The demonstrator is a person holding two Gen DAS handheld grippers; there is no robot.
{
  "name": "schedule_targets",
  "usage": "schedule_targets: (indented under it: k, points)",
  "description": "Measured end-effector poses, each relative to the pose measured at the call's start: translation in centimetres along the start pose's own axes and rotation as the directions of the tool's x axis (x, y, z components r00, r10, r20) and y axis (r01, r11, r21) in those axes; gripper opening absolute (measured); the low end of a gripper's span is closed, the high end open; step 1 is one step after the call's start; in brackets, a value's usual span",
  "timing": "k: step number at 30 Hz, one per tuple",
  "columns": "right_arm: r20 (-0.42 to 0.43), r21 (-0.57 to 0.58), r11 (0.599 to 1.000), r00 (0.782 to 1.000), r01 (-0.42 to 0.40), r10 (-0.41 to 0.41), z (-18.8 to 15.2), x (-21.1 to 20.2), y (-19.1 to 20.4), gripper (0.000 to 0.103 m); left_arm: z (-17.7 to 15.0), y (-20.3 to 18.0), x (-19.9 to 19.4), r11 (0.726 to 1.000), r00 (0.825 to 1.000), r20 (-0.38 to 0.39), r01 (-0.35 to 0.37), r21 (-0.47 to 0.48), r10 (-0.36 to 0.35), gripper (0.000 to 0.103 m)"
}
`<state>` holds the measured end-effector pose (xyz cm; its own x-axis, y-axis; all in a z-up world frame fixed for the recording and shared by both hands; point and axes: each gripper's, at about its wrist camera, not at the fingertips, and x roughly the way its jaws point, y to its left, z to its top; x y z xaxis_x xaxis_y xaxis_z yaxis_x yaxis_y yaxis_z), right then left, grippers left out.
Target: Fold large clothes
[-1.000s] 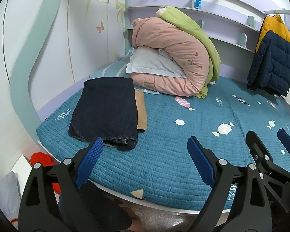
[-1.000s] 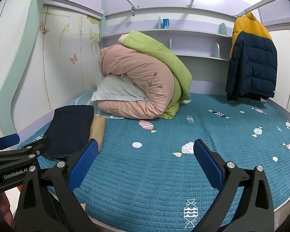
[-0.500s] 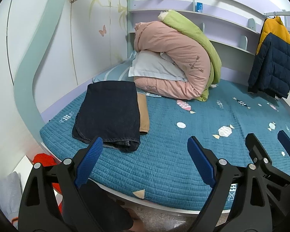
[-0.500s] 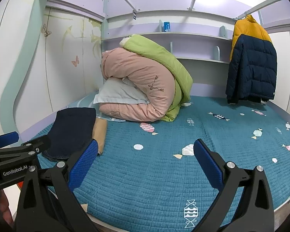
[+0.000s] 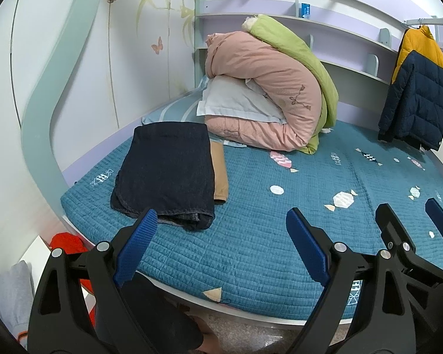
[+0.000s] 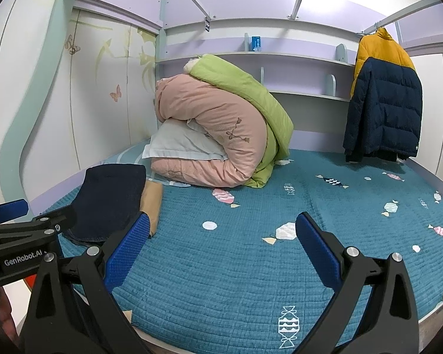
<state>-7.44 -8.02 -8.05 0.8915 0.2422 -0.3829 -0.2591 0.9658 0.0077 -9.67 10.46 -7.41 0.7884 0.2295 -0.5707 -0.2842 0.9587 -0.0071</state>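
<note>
While both grippers hang low at the front edge of the bed (image 5: 251, 250), neither one touches any cloth. The left gripper (image 5: 221, 247) fills the bottom of its own view, and its blue pads (image 5: 134, 247) stand wide apart with nothing between them. The right gripper (image 6: 221, 247) fills the bottom of its own view too, jaws wide apart and empty. In the left view, the right gripper shows at the lower right of the frame, just beside the left one. In the right view, the left gripper shows at the lower left of the frame, and the white words "GenRobot.AI" can be read on its black side. Part of a hand (image 6: 3, 318) peeks in at the lower left corner there.

The folded dark jeans (image 5: 168, 171) lie left of the middle in the left view, near the bed's front edge. Tan cloth (image 5: 220, 174) sticks out from under their right side. Behind them sits a pink quilt (image 5: 265, 88) with a green quilt (image 5: 298, 50) over it and a pillow (image 5: 236, 100) tucked inside. A navy and yellow jacket (image 6: 384, 100) hangs at the upper right. A small blue box (image 6: 256, 42) stands on the shelf; its writing is too small to read. Red cloth (image 5: 66, 243) lies at the lower left, off the bed.
</note>
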Motion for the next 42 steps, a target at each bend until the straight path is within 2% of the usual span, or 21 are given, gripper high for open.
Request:
schedule_targets:
  k: [42]
  points:
    - [-0.001, 0.016, 1.000, 1.000, 0.009, -0.009, -0.06, 0.08, 0.14, 0.096, -0.94, -0.66, -0.06, 1.000, 1.000, -0.027, 0.005, -0.023, -0.005, 0.089]
